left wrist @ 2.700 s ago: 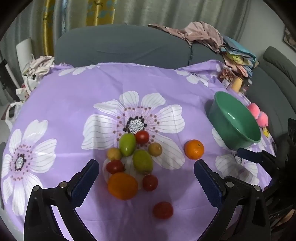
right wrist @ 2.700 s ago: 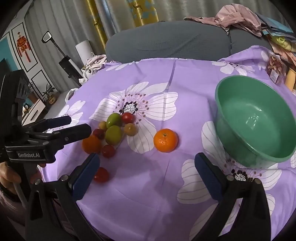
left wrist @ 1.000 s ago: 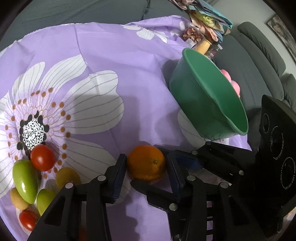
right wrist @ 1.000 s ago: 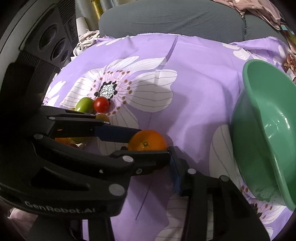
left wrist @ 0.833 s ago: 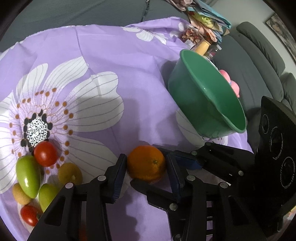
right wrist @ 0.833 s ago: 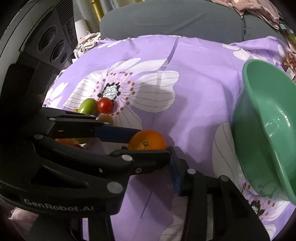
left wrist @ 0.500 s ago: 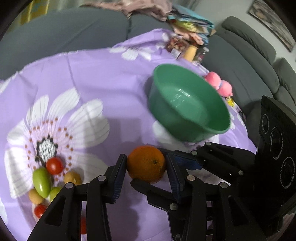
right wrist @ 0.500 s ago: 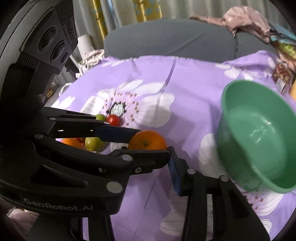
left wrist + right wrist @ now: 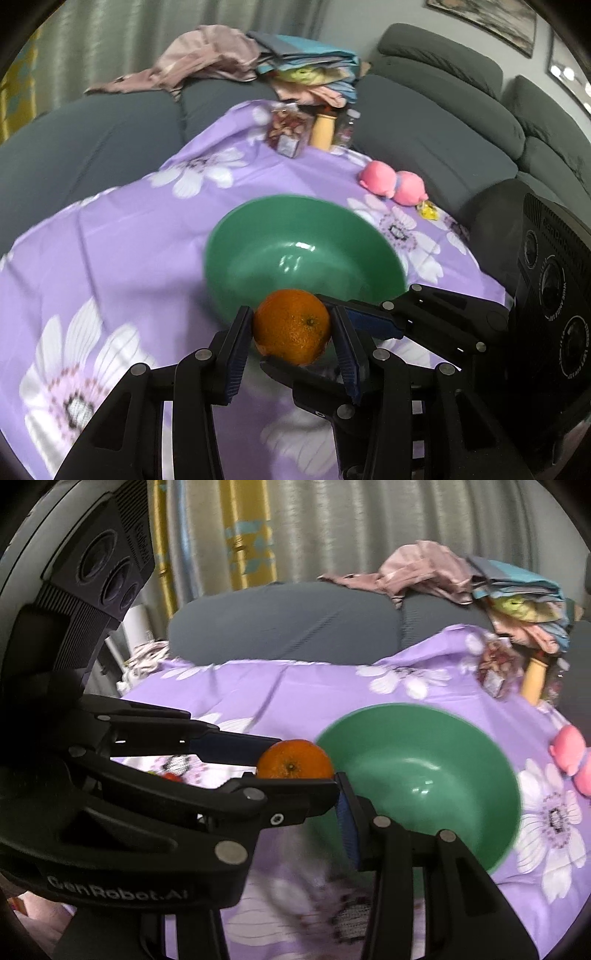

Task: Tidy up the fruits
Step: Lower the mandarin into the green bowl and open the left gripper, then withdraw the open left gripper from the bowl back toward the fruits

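An orange [image 9: 291, 326] hangs just above the purple flowered cloth [image 9: 122, 243], at the near rim of the empty green bowl [image 9: 303, 254]. My left gripper [image 9: 291, 325] is shut on it, one blue pad on each side. My right gripper [image 9: 325, 343] reaches in from the right, with one finger under the orange and one beside it. In the right wrist view the orange [image 9: 295, 764] sits in my right gripper [image 9: 295, 775]. The left gripper [image 9: 280, 768] crosses in front and hides the right gripper's left finger. The bowl [image 9: 424, 775] lies just beyond.
A pink plush toy [image 9: 391, 184] lies behind the bowl. A snack packet [image 9: 290, 131] and a yellow bottle [image 9: 323, 129] stand at the cloth's far edge. Grey sofas with piled clothes [image 9: 221, 59] ring the table. A red tomato [image 9: 170, 776] shows under the left gripper.
Both grippers have lifted the orange off the cloth and carried it right, up to the bowl. The pile of other fruits has dropped out of the left wrist view.
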Demonstrator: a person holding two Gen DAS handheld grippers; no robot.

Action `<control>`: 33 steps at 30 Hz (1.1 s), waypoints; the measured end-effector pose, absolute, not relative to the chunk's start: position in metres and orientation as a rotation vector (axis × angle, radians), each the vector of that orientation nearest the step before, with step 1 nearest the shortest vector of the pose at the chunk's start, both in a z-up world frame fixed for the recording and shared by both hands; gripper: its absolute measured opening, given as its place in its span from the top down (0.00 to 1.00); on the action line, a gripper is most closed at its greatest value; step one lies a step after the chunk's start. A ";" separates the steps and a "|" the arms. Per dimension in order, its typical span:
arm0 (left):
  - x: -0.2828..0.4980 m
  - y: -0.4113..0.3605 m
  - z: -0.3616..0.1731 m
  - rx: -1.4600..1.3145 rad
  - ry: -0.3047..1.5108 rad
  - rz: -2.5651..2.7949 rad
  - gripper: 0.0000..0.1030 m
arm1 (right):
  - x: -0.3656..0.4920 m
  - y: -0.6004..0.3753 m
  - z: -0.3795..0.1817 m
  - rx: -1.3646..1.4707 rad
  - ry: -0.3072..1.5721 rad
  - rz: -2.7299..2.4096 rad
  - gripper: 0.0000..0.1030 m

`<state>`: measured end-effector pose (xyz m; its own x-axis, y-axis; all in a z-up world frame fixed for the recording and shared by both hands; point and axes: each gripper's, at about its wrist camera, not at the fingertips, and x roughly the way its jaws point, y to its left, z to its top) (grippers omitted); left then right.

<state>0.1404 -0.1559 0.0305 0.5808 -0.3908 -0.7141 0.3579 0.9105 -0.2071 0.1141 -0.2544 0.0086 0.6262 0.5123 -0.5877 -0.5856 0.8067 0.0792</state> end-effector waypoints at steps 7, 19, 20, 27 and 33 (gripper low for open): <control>0.166 -0.177 0.011 -0.061 0.888 -0.482 0.58 | 0.140 -0.281 -0.005 -0.102 0.680 0.564 0.58; 0.159 -0.180 0.004 -0.060 0.912 -0.437 0.49 | 0.141 -0.286 -0.020 -0.091 0.741 0.541 0.56; 0.156 -0.178 0.007 -0.048 0.901 -0.419 0.41 | 0.139 -0.285 -0.017 -0.094 0.730 0.540 0.52; 0.121 -0.161 0.033 0.044 0.805 -0.259 0.19 | 0.116 -0.284 0.001 -0.108 0.673 0.547 0.42; 0.088 -0.137 0.046 0.073 0.756 -0.127 0.15 | 0.087 -0.274 0.013 -0.151 0.628 0.580 0.29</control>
